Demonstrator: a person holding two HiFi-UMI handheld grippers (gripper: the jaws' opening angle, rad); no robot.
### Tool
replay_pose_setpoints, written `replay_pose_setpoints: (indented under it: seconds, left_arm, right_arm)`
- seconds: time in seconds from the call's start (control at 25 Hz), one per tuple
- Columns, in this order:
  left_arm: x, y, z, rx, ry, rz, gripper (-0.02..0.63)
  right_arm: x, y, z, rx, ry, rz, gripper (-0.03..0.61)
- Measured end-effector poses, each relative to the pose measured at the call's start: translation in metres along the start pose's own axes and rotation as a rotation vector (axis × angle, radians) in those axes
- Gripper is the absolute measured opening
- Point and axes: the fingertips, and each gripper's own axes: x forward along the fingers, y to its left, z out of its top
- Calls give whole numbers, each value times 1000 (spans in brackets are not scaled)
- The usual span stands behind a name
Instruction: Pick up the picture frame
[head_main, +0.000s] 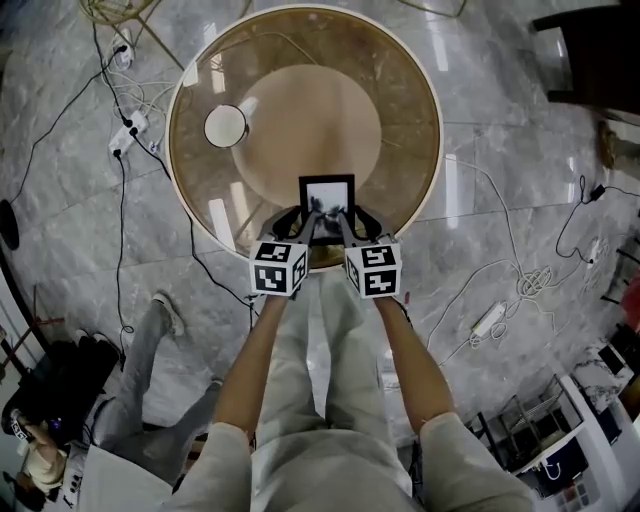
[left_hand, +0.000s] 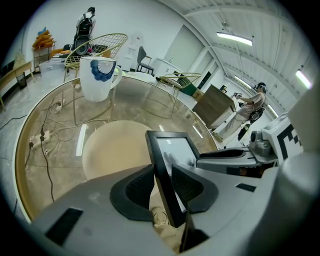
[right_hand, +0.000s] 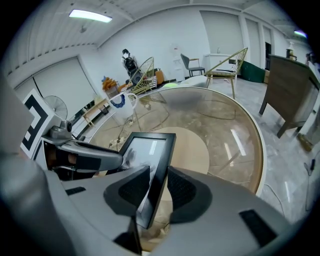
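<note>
Two grippers meet low over the near edge of the table, my forearms (head_main: 262, 365) running up to them from the bottom of the head view. Left gripper (left_hand: 162, 174): pads clamped on the picture frame's (head_main: 327, 193) left edge, one pad on the glass face, one on the back. Right gripper (right_hand: 159, 181): jaws closed on the frame's right edge the same way. Frame is black-rimmed, standing tilted between the two, pale picture facing me; cannot tell whether its foot touches the glass. It sits at the near side of the round glass table (head_main: 432, 150), above a tan disc (head_main: 310, 115) showing through. Far left on the glass, a white mug (left_hand: 97, 77) with blue marking. Beyond, cables (head_main: 125, 135) on marble floor.
</note>
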Motion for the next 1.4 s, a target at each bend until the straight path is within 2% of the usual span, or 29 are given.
replay_pose_setpoints:
  seconds: [0.24,0.72,1.4]
  left_arm:
    - [1,-1,1,-20,-6,5,92]
    - [-11,-6,15,-47,-55,18,81]
    - [-71,-19,103,-10,-211,41,75]
  right_arm:
    - [-2,-5,0,29,-1,5,86]
    - [-15,-4,15,51,-46,-13,77]
    - [-68,19,108,-27,-213,-35,75]
